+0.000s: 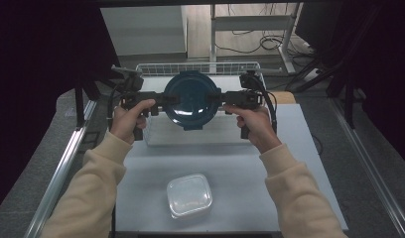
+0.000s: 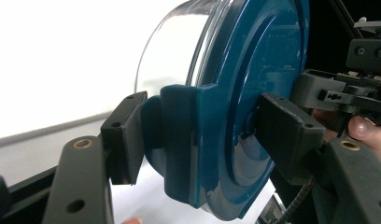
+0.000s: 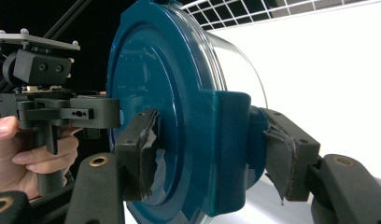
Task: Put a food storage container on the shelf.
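A round clear container with a dark blue clip-on lid point(image 1: 192, 98) hangs in the air between both grippers, above the back of the white table point(image 1: 225, 168). My left gripper point(image 1: 161, 100) is shut on the lid's left side clip, and my right gripper point(image 1: 222, 99) is shut on the opposite clip. In the left gripper view the container point(image 2: 254, 70) has its blue clip pinched by my left gripper point(image 2: 205, 135), one pad under the clip and one on the lid. In the right gripper view my right gripper point(image 3: 212, 154) clamps the container point(image 3: 160, 70) the same way with worn, taped pads point(image 3: 144, 149).
A square clear box with a lid point(image 1: 189, 195) sits near the table's front edge. A white wire basket point(image 1: 198, 68) stands at the back, behind the held container. A pale low tray point(image 1: 190, 135) lies under it. Metal rails point(image 1: 61, 163) run along both table sides.
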